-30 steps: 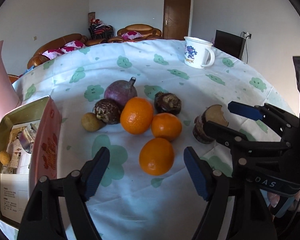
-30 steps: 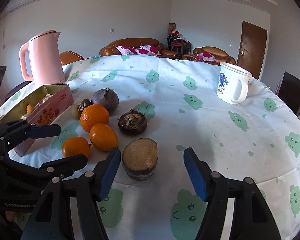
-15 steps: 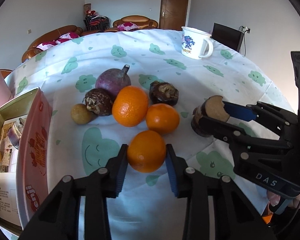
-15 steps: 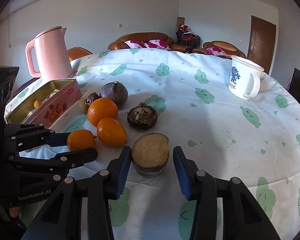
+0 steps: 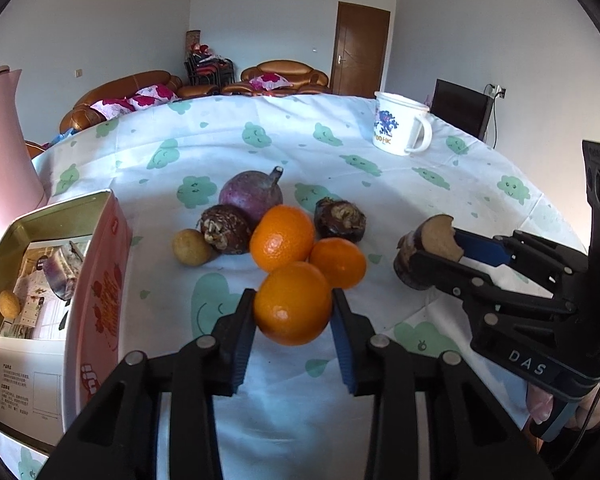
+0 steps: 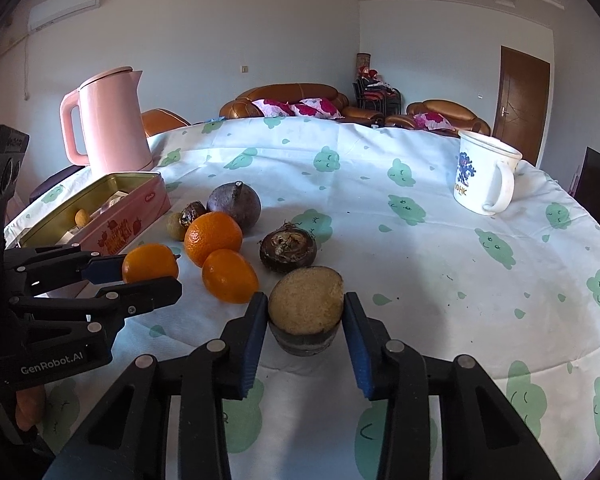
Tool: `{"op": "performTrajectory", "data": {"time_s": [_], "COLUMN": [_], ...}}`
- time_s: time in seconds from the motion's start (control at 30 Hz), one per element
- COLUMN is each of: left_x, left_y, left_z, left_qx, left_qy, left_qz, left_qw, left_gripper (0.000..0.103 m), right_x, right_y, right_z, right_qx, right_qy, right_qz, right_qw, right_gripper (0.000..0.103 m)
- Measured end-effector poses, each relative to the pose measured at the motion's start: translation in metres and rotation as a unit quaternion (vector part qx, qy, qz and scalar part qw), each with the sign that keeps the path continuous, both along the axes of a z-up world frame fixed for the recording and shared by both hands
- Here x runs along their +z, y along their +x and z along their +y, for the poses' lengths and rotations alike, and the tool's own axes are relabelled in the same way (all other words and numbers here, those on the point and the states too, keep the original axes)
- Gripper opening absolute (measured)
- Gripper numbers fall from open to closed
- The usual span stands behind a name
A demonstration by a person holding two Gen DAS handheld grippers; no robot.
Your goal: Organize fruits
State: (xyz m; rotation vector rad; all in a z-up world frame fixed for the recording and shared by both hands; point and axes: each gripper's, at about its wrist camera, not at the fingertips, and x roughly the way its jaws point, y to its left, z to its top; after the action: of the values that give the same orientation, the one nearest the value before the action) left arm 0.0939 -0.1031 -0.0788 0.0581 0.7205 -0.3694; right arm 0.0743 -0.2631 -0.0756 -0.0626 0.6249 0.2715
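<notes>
Orange [image 5: 292, 303] sits pinched between the blue pads of the left claw [image 5: 293, 320], at the near edge of the fruit cluster on the tabletop [image 5: 380, 184]; whether it is lifted off the cloth cannot be told. Two more oranges [image 5: 282, 238] lie touching just beyond it. Right claw [image 6: 305, 322] is closed onto the cut taro piece [image 6: 306, 314], to the right. Open tin box [image 5: 96, 280] stands at left; white mug [image 5: 400, 124] far right.
</notes>
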Motion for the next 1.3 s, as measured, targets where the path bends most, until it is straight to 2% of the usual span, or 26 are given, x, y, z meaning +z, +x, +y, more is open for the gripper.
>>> {"op": "performTrajectory", "data": {"time_s": [0.6,1.3], "left_x": [0.012,0.018], "left_y": [-0.018,-0.032], "left_z": [0.000,0.002], "left_qx": [0.024,0.040], "left_qy": [0.019,0.026], "left_qz": [-0.068,-0.114], "left_qw": [0.9972,0.9924], "left_gripper": [0.038,0.038], "right_x": [0.007,0.011], "right_y": [-0.018,-0.031], "right_z": [0.002,0.002], "right_qx": [0.006,0.009], "right_qy": [-0.004,-0.003], "right_qz": [-0.063,-0.102], "right_qw": [0.998,0.995], "right_gripper": [0.040,0.040]}}
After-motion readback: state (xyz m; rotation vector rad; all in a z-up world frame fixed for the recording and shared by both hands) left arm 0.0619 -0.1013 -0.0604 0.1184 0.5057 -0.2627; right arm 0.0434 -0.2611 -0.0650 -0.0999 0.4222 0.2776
